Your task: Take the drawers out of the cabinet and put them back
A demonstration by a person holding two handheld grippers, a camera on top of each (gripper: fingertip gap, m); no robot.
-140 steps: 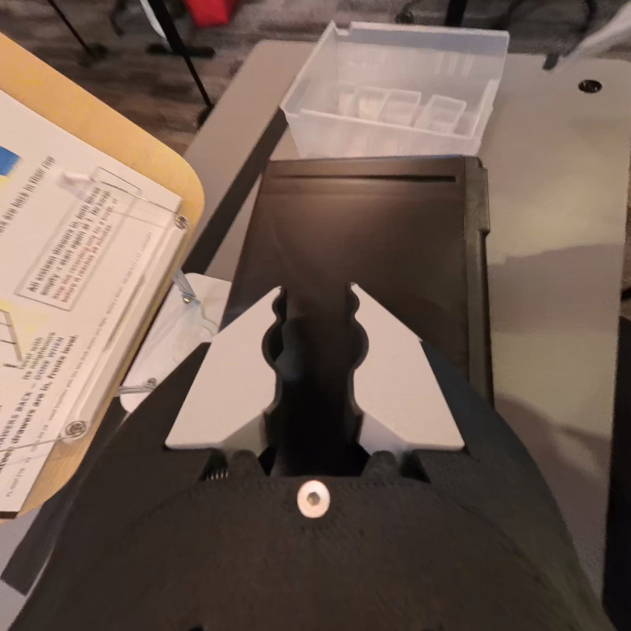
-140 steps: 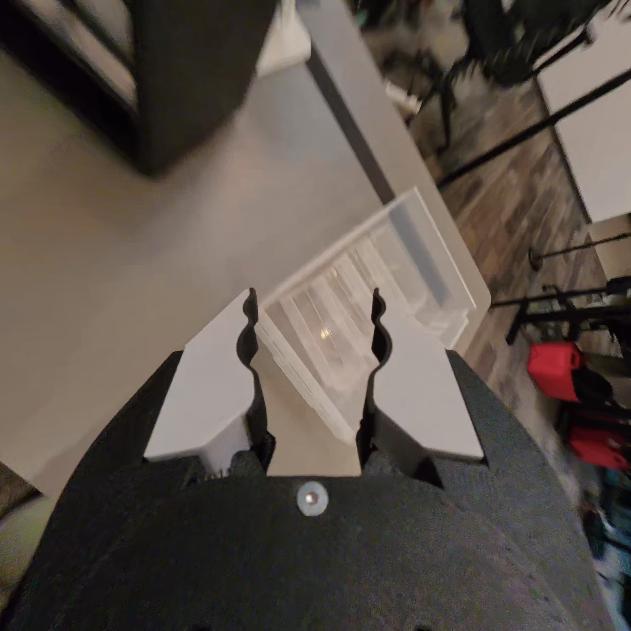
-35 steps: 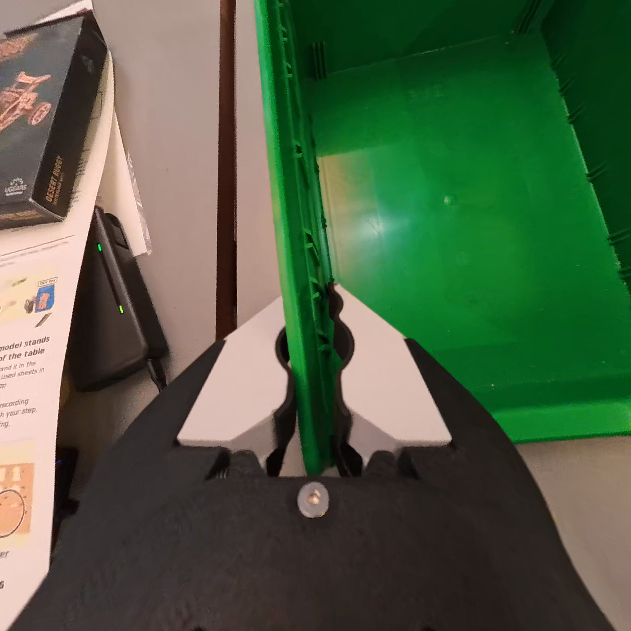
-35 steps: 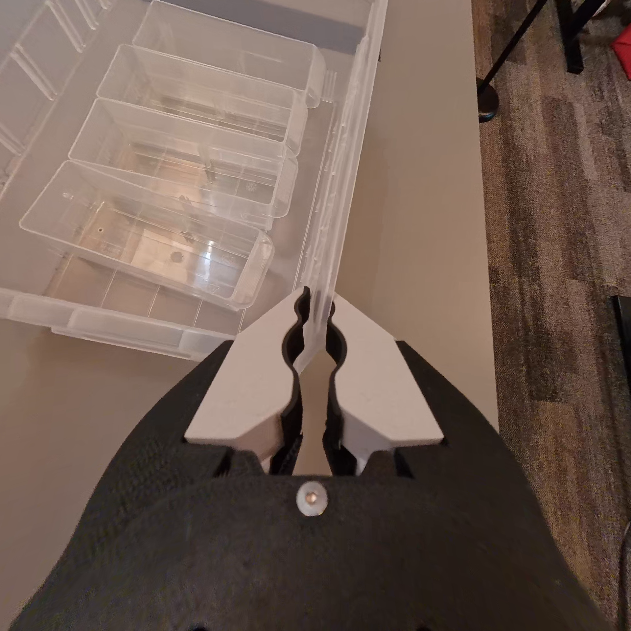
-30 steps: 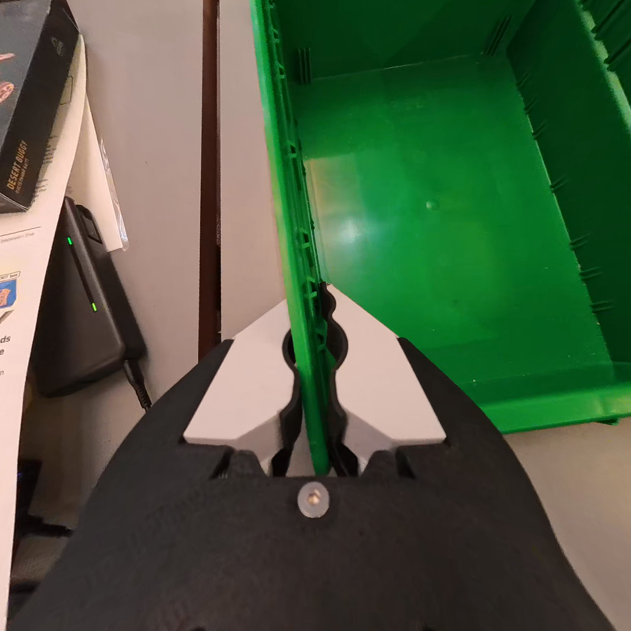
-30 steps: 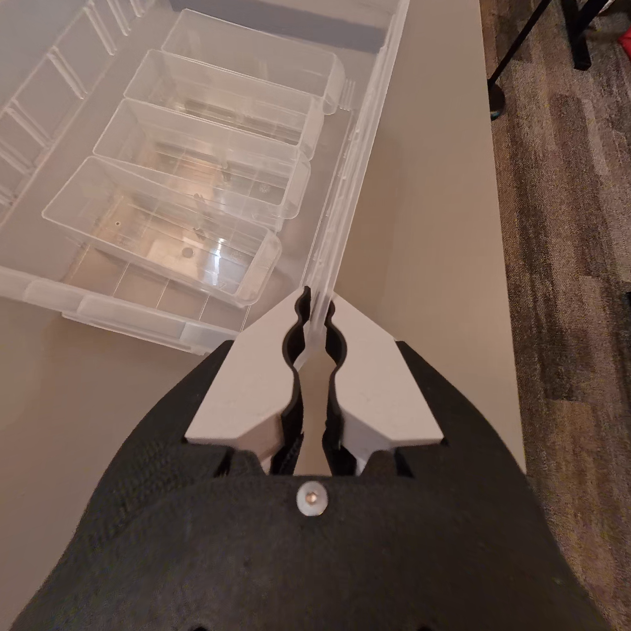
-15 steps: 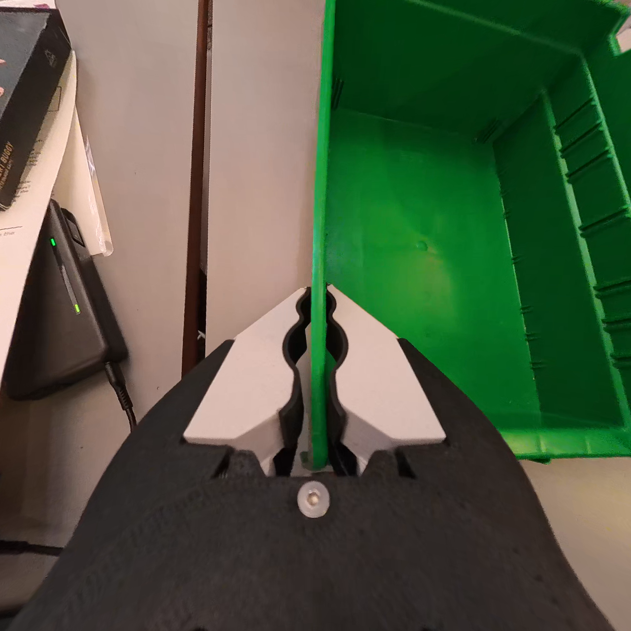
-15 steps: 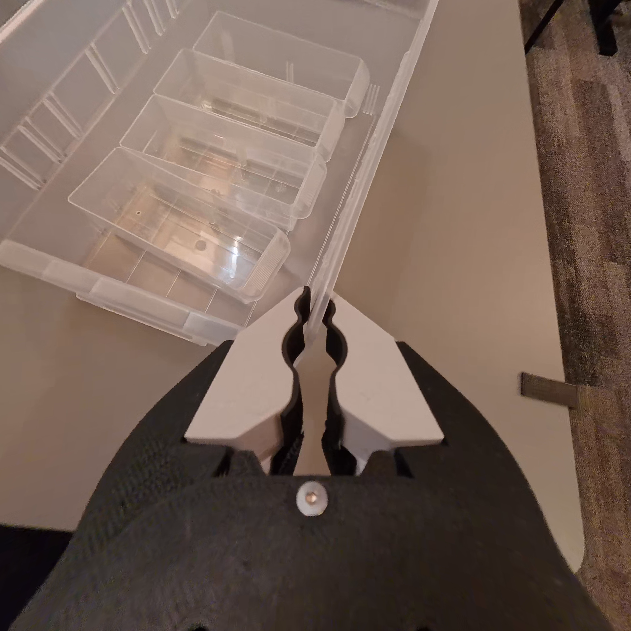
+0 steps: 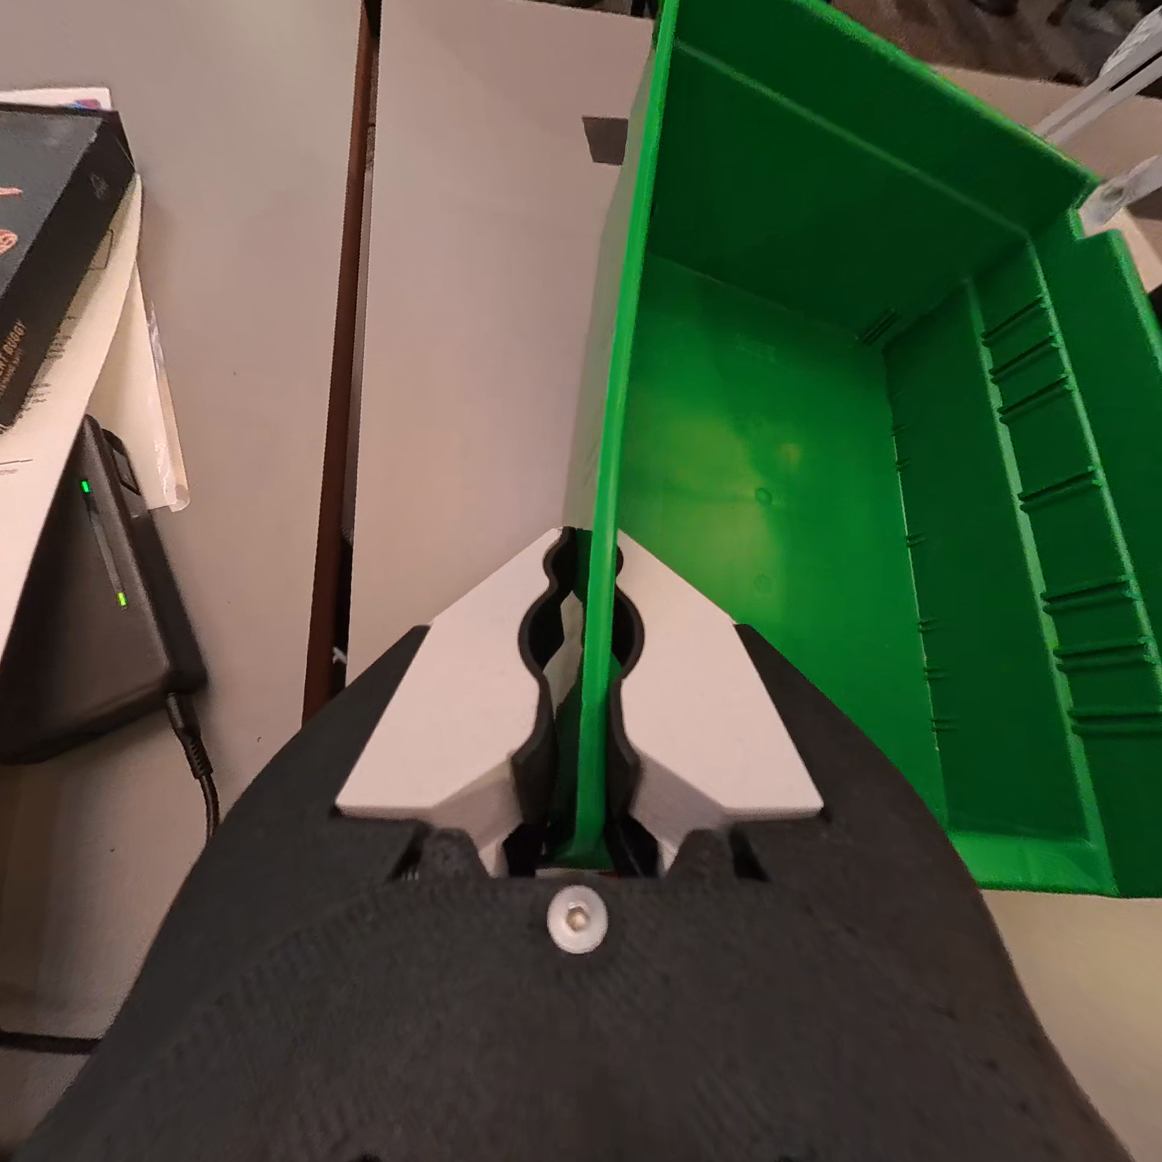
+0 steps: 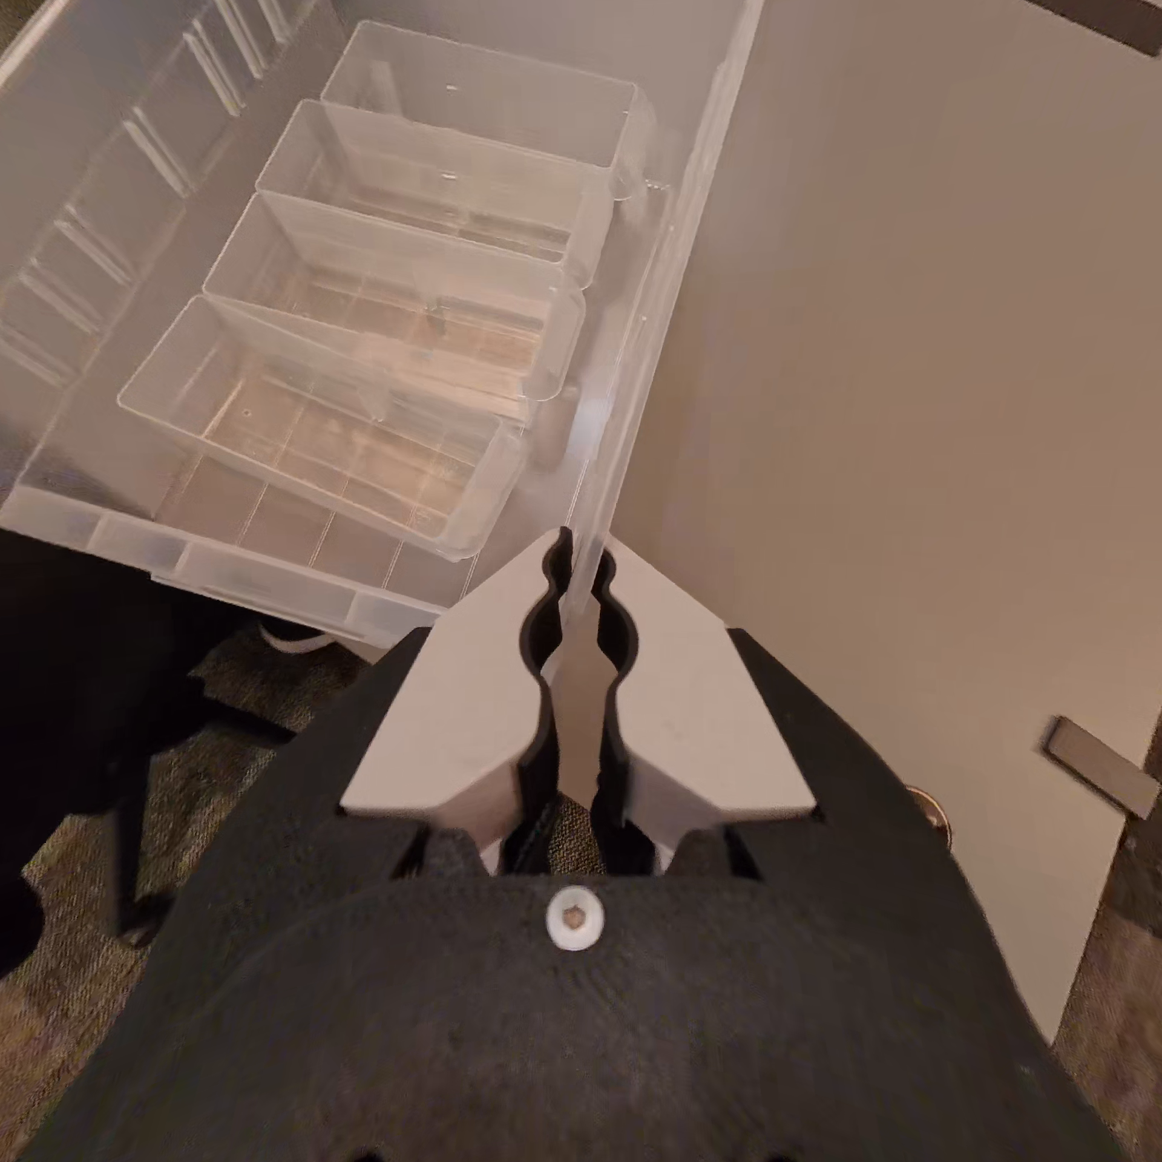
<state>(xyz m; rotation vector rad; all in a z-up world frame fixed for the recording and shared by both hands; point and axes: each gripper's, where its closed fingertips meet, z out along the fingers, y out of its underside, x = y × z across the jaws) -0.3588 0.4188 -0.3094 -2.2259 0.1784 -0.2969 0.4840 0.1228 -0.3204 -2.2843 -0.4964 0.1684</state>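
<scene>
Table (image 10: 880,377) beige, carpet (image 10: 75,880) dk patterned

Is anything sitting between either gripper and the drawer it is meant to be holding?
Nothing visible. The left gripper is closed directly on the side wall of the green drawer, and the right gripper is closed on the rim of the clear drawer, which holds four small clear bins. The cabinet is out of view.

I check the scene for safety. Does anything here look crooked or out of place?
Yes. The clear tray, gripped by the right gripper on its side wall, sticks out past the table edge over the carpet. The four small clear bins inside it lean on each other. The green bin, pinched by the left gripper, is tilted.
</scene>
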